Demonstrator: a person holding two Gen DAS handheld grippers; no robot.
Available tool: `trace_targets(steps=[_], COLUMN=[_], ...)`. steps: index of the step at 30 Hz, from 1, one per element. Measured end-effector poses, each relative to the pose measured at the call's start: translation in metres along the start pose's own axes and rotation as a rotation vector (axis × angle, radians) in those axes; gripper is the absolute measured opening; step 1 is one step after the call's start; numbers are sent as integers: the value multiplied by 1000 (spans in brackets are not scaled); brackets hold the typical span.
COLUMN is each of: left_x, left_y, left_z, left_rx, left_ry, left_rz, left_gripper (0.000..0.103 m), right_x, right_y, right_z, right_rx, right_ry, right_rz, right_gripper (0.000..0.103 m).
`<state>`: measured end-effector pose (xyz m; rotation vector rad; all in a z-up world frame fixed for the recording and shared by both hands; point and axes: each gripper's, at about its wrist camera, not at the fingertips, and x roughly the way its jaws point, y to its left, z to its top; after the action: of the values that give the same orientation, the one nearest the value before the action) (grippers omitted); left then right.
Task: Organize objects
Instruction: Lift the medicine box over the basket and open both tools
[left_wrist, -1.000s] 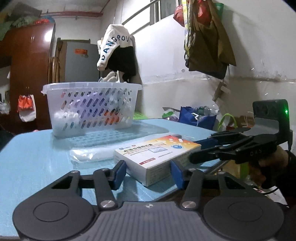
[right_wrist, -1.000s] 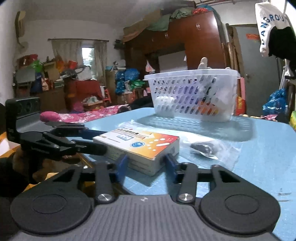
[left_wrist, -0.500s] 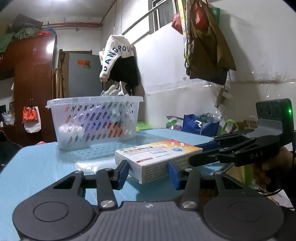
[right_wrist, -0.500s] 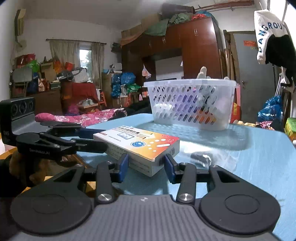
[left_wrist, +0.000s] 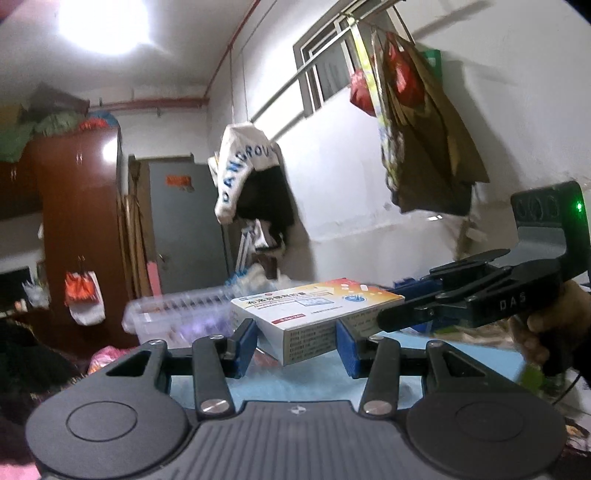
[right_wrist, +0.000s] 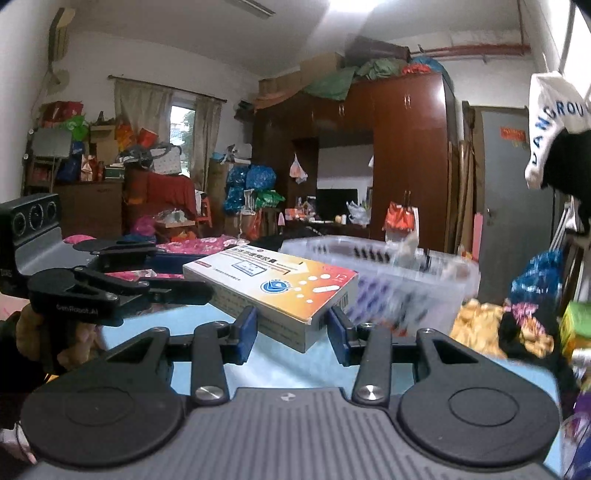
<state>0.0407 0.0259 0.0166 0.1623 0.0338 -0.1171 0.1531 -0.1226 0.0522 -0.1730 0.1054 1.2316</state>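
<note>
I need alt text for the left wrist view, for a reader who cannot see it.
The left gripper and right gripper hold a medicine box between them, above a blue table. Behind it stands a blurred white plastic basket; clothes hang on the wall.

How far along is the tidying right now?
Done: the basket already holds some items. In hand: both the left gripper and right gripper clamp the medicine box, raised above the blue table. Left: dropping the box in.
</note>
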Motion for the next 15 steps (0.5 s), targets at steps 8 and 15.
trace_targets(steps=[8,15], left_x=[44,94], left_y=[39,78], left_z=[46,60], left_rx=[52,29], left_ry=[-28,-1], left_rz=[78,117], left_gripper=[50,50], right_x=[56,101], right_y=[-30,-51], right_z=[52,62], right_rx=[-31,-24], right_ry=[7,46], right_rz=[-15,-34], right_gripper=[45,45])
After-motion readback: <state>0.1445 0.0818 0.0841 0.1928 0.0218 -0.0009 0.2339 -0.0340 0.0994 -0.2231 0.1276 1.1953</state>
